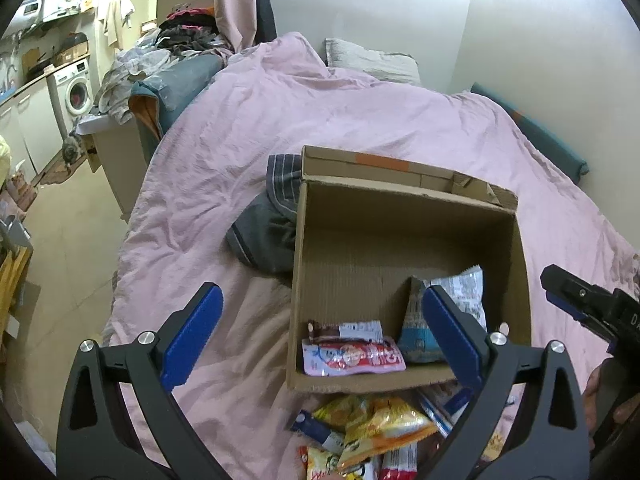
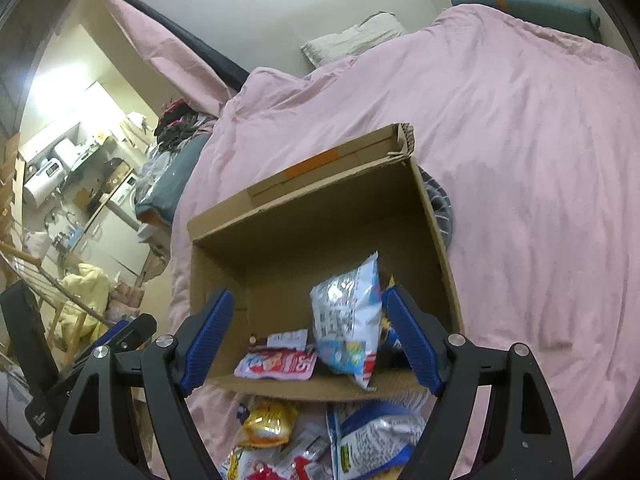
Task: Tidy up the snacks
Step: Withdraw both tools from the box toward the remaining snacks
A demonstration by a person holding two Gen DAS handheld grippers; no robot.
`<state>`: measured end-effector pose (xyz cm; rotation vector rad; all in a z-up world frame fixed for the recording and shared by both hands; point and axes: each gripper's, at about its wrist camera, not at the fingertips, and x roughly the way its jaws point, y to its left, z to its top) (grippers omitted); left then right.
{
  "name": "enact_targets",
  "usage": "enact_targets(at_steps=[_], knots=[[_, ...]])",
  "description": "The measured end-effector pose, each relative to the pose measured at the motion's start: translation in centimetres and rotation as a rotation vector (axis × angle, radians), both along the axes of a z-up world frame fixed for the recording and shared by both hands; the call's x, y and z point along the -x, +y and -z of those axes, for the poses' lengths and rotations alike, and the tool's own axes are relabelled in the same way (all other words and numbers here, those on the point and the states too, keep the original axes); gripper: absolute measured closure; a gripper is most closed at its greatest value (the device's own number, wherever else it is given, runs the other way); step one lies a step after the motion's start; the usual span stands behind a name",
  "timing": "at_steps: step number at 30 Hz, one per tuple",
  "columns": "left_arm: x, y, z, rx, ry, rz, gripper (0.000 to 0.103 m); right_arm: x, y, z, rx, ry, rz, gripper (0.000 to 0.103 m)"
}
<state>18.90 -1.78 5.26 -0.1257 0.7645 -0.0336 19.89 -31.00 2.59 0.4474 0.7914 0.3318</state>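
**Both grippers spread wide over a box of snacks on the bed**

A cardboard box (image 1: 404, 240) is sitting open on a pink bedcover (image 1: 320, 112), and it is serving as the landmark here. Inside it, against the near wall, a pink packet (image 1: 352, 358) is lying flat with a small brown-and-white bar (image 1: 344, 330) just behind it. To the right of those, a pale blue bag (image 2: 348, 320) is standing tilted against the near right corner.

The left gripper (image 1: 324, 334) is hanging over the box's near left corner with its blue pads spread wide and nothing between them. The right gripper (image 2: 308, 338) is hovering over the near edge, jaws likewise apart; the blue bag is sitting between its pads, close to the right one, but neither pad is pressing it.

Just in front of the box, a loose pile of snacks (image 1: 372, 436) is crowding the bedcover: yellow, red and blue wrappers overlapping. A grey striped garment (image 1: 268, 224) is lying bunched against the box's left wall.

Beyond the box, a grey pillow (image 1: 368, 60) is resting at the head of the bed by a pale wall.

The left wrist view alone is showing a washing machine (image 1: 76, 88) far left of the box, and the right gripper's tip at its right edge. The right wrist view is showing a counter with kitchen appliances (image 2: 44, 176) and the left gripper's black frame low on its left side.
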Motion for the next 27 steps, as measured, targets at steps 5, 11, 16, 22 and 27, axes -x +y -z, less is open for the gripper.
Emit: enact_targets(at_steps=[5, 11, 16, 22, 27], knots=[[1.7, 0.7, 0.3, 0.015, 0.007, -0.006, 0.004, 1.6, 0.2, -0.2, 0.011, -0.001, -0.014, 0.021], [3.9, 1.6, 0.5, 0.012, 0.008, -0.033, 0.004, 3.3, -0.3, 0.3, -0.064, 0.042, -0.016, 0.021], [5.5, 2.1, 0.9, 0.018, 0.023, -0.043, 0.004, 5.1, -0.4, 0.3, -0.068, 0.049, -0.024, 0.021], [6.4, 2.6, 2.0, 0.007, 0.062, -0.057, 0.004, 6.9, -0.8, 0.9, -0.067, 0.084, -0.02, 0.021], [6.9, 3.1, 3.1, 0.02, 0.1, -0.065, 0.004, 7.5, -0.6, 2.4, 0.026, 0.182, -0.011, 0.021]])
